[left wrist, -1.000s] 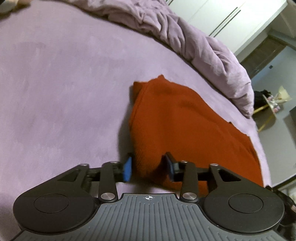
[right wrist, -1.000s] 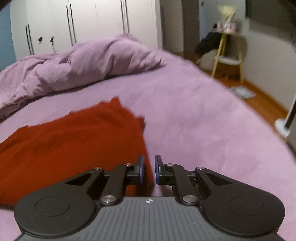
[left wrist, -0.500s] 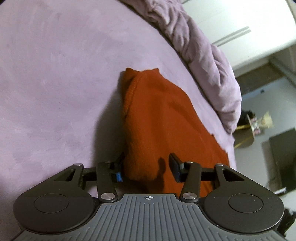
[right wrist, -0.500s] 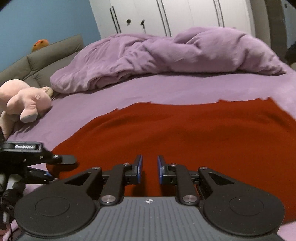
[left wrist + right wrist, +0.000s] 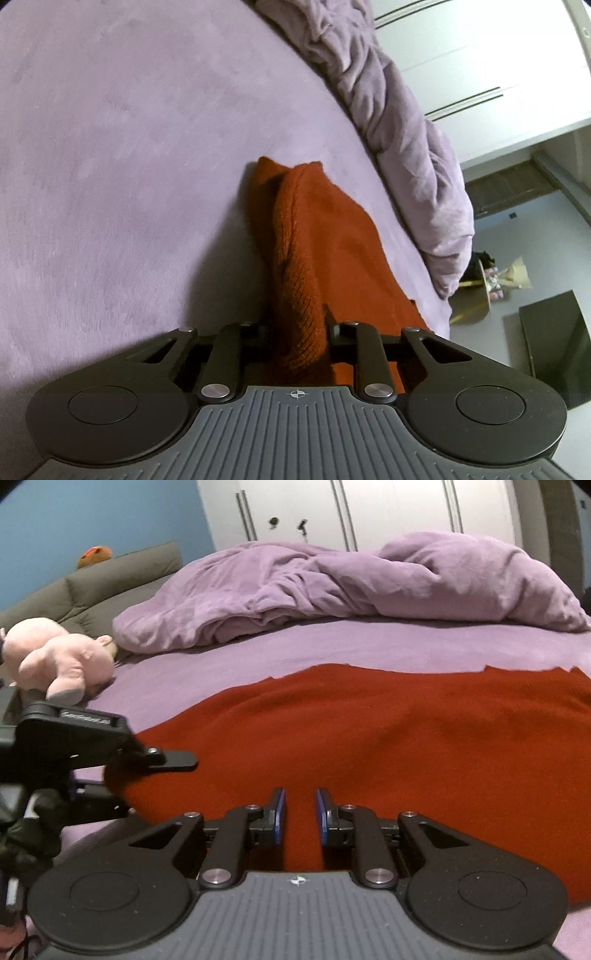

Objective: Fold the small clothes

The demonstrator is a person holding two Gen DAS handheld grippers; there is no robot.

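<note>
A rust-red knitted garment lies spread on the lilac bed sheet. In the left wrist view its near edge is bunched into a thick fold between the jaws of my left gripper, which is shut on it. My left gripper also shows in the right wrist view, at the garment's left corner. My right gripper hovers over the garment's near edge with its blue pads a small gap apart and nothing between them.
A crumpled lilac duvet lies across the far side of the bed. A pink plush toy sits at the left by a grey headboard. White wardrobes stand behind. A yellow stool stands on the floor beyond the bed.
My left gripper has shut on the garment's edge and bunched it up. My right gripper swung left from the bare sheet and now faces across the garment.
</note>
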